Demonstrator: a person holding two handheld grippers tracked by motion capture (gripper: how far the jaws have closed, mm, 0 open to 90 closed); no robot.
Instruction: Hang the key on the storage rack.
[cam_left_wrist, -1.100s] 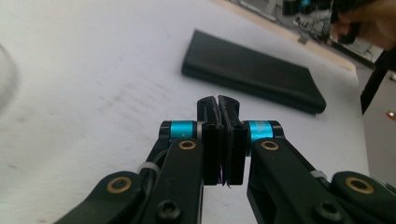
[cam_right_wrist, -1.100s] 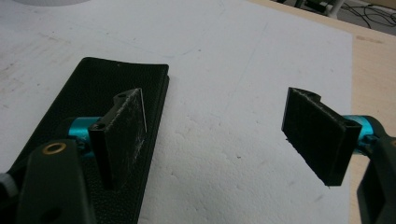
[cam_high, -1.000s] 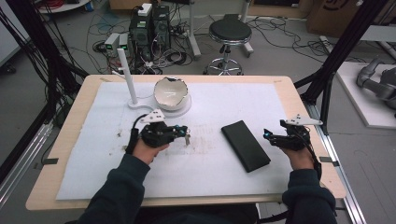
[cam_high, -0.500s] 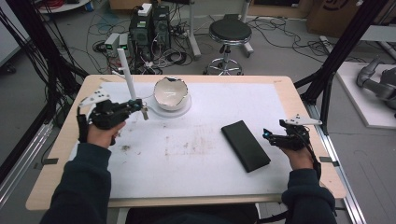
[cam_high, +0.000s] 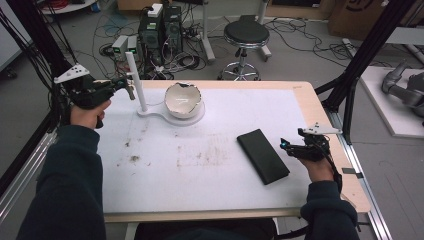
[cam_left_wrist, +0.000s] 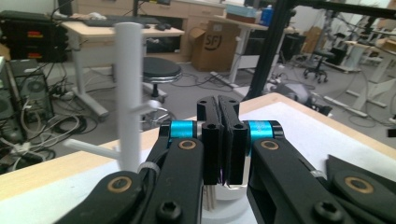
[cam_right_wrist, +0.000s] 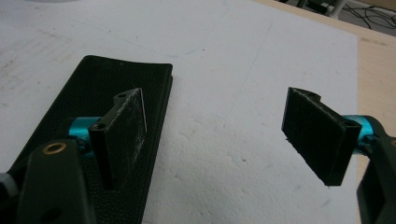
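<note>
Sleeves framed the near edge of the white table mat (cam_high: 210, 170). Just beyond, the right gripper (cam_high: 286, 145) hovered low with its jaws spread wide (nothing between them), just beside the flat black case (cam_high: 262, 155) lying on the mat. Farther back stood a white bowl (cam_high: 182, 100) on a white base, touching it, with a white post (cam_high: 136, 80) rising from the base's other end. Beside that post, over the table's far left corner, the left gripper (cam_high: 131, 91) was held aloft, jaws pressed together and empty.

A lab: computer towers (cam_high: 159, 30), floor cables (cam_high: 107, 47) (tangled), desks (cam_left_wrist: 126, 35).
</note>
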